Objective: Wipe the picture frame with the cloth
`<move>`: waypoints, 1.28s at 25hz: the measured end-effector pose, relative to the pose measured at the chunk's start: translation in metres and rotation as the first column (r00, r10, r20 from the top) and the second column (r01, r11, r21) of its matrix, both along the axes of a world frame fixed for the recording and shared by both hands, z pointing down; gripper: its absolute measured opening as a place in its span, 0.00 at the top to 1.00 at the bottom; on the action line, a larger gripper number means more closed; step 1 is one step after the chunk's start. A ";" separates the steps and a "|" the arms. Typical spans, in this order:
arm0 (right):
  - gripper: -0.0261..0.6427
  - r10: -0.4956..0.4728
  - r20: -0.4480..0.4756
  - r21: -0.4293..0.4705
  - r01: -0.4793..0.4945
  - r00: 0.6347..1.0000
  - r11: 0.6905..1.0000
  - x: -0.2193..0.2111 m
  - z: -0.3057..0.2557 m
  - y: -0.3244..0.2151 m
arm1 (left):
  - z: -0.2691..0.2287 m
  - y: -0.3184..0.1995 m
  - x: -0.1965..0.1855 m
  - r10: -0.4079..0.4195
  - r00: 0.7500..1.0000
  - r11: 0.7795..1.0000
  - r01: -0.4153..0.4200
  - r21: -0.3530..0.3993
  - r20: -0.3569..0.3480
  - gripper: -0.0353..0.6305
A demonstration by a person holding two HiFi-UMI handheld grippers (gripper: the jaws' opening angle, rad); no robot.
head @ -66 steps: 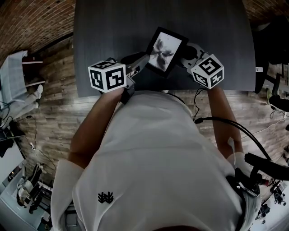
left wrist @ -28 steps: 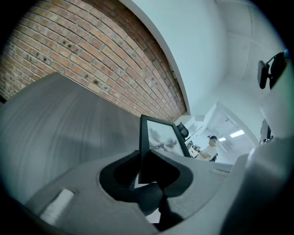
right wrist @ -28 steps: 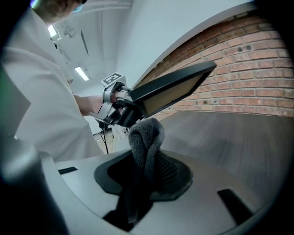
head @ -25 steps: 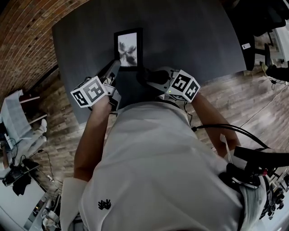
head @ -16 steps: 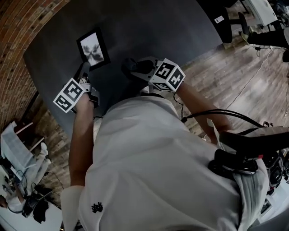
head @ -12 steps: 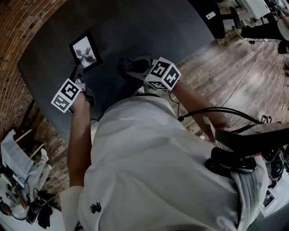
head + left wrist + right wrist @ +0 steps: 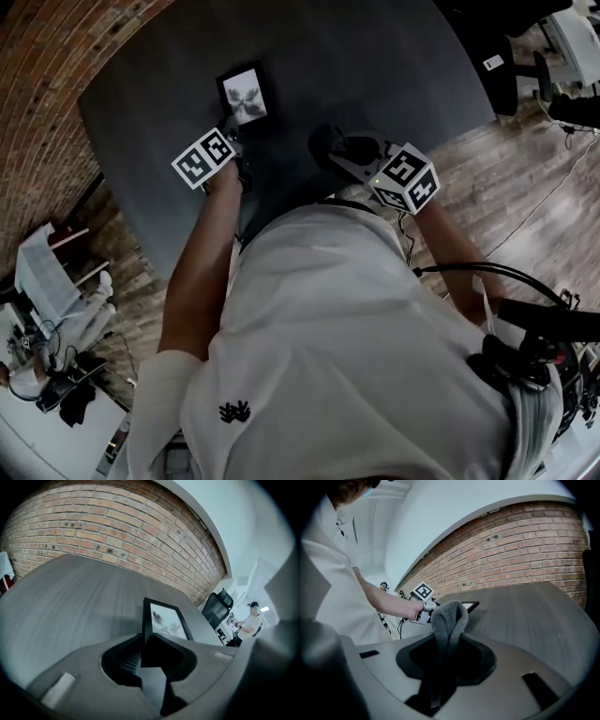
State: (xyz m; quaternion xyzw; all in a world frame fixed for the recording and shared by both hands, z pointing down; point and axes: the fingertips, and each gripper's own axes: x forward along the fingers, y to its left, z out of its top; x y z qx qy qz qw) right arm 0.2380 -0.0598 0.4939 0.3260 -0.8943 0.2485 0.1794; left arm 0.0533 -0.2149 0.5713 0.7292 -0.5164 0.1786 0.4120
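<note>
A black picture frame [image 7: 246, 97] with a pale flower print sits low on the dark table [image 7: 375, 56], left of the middle. My left gripper [image 7: 231, 142] is shut on its near edge. In the left gripper view the frame [image 7: 165, 620] reaches away from the jaws of that gripper [image 7: 146, 643]; I cannot tell whether it rests on the tabletop. My right gripper [image 7: 334, 150] is shut on a dark grey fluffy cloth [image 7: 323, 141], off to the frame's right and apart from it. In the right gripper view the cloth [image 7: 449, 616] bulges out of the gripper [image 7: 446, 641], with the frame [image 7: 470, 605] beyond.
A brick wall [image 7: 117, 531] runs behind the table. A black office chair [image 7: 216, 609] and a seated person [image 7: 251, 620] are at the far right in the left gripper view. Wooden floor [image 7: 525, 187] borders the table's near edge.
The frame was held up near the body with the cloth against it. It has since sunk to the tabletop farther out, still in the left gripper. The right gripper with the cloth has drawn away to the right.
</note>
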 end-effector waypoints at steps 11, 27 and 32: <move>0.80 0.054 0.027 -0.049 -0.053 0.998 0.997 0.011 0.018 0.005 | 0.053 -0.008 0.007 0.027 0.992 0.994 -0.014 -0.109 0.122 0.83; 0.80 0.172 -0.030 0.049 -0.170 0.985 0.984 -0.031 -0.011 0.017 | -0.009 0.040 -0.009 0.279 0.960 0.958 -0.281 0.049 0.036 0.82; 0.80 0.195 -0.053 0.071 -0.191 0.979 0.979 -0.077 -0.021 0.030 | -0.055 0.098 -0.058 0.405 0.908 0.913 -0.396 0.098 -0.105 0.92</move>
